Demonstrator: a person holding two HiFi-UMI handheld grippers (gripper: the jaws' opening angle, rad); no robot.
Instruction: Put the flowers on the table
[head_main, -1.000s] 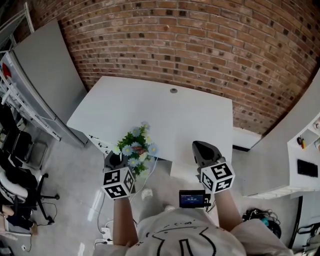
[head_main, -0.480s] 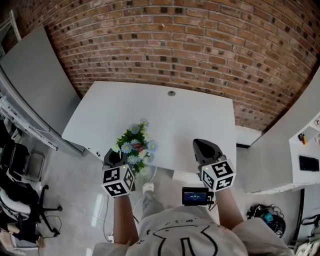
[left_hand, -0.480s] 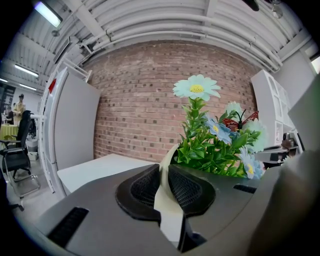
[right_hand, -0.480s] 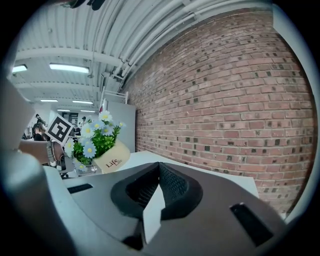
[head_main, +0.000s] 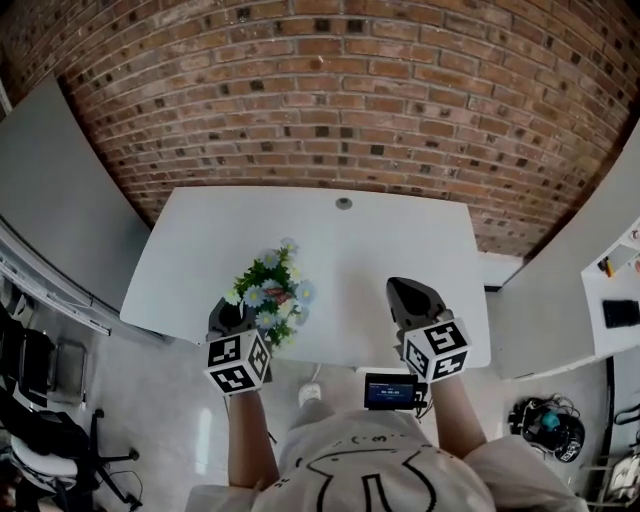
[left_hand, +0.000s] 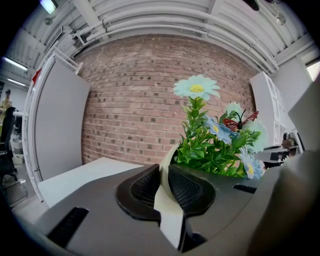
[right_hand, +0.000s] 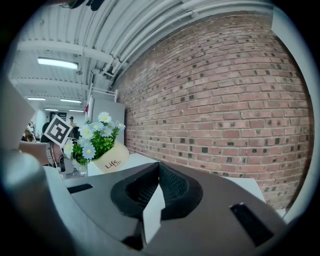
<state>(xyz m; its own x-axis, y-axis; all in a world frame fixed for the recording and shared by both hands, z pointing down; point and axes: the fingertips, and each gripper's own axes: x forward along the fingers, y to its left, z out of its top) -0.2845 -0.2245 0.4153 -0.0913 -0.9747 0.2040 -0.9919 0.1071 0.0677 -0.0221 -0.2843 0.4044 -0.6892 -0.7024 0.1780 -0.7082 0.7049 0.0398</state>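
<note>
well, on my left the left tongs (head_main: 228, 316) are clamped on the rim of the cream pot (right_hand: 111, 159), holding the flowers (head_main: 272, 288) tilted over the near edge of the tabletop (head_main: 380, 250). further right, the right tongs (head_main: 410, 297) are pressed together on nothing.

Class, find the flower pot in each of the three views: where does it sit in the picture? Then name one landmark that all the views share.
Head view: flower pot left of centre, over the table near its front edge, at the left gripper.
Left gripper view: flower pot right of centre, its rim pinched between the jaws.
Right gripper view: flower pot at the left, tilted.
Shared landmark: the brick wall.
</note>
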